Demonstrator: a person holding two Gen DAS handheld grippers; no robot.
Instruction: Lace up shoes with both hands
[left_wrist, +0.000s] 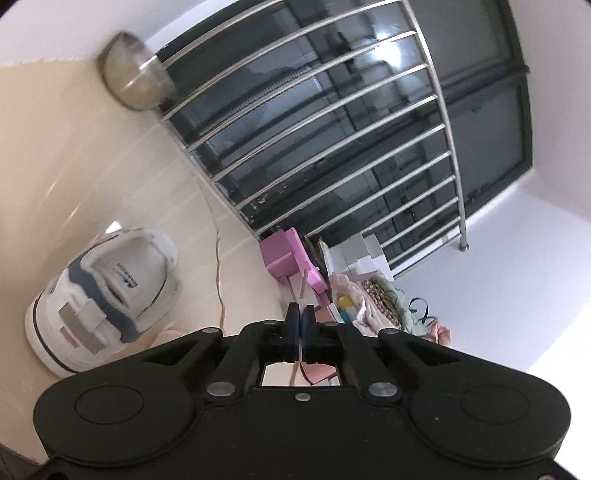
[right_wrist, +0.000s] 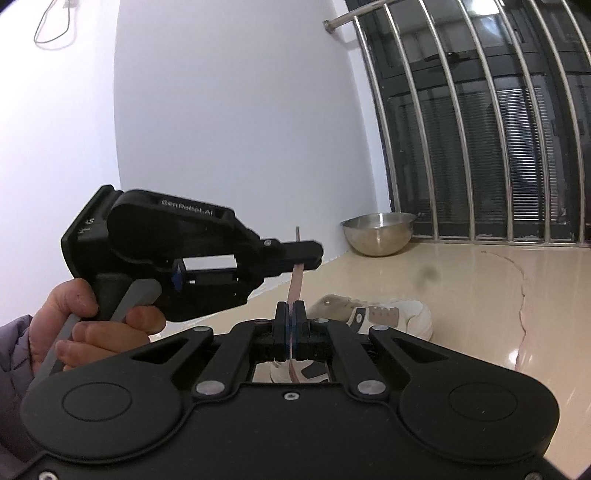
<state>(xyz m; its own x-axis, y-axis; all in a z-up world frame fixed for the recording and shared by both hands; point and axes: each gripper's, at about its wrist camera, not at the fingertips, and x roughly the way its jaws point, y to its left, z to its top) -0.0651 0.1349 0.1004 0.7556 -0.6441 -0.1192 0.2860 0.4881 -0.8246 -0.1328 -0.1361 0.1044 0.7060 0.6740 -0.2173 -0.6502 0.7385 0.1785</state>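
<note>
In the right wrist view a pinkish flat shoelace (right_wrist: 296, 282) runs taut between both grippers. My right gripper (right_wrist: 291, 314) is shut on it low down. Just above, my left gripper (right_wrist: 308, 258), held by a hand (right_wrist: 92, 321), is shut on the same lace, whose tip pokes up past its fingers. Behind my right gripper lies a cream shoe (right_wrist: 388, 315) on the floor. In the left wrist view my left gripper (left_wrist: 301, 314) is shut with the thin lace (left_wrist: 303, 290) sticking out ahead of it. A white and blue shoe (left_wrist: 107, 295) lies on the floor to the left.
A steel bowl (right_wrist: 376, 236) (left_wrist: 133, 74) stands on the beige floor by a barred window (right_wrist: 480, 129). Pink boxes (left_wrist: 288, 258) and a heap of cloth and bags (left_wrist: 369, 295) sit in the corner. A thin brown cord (left_wrist: 218, 258) trails across the floor.
</note>
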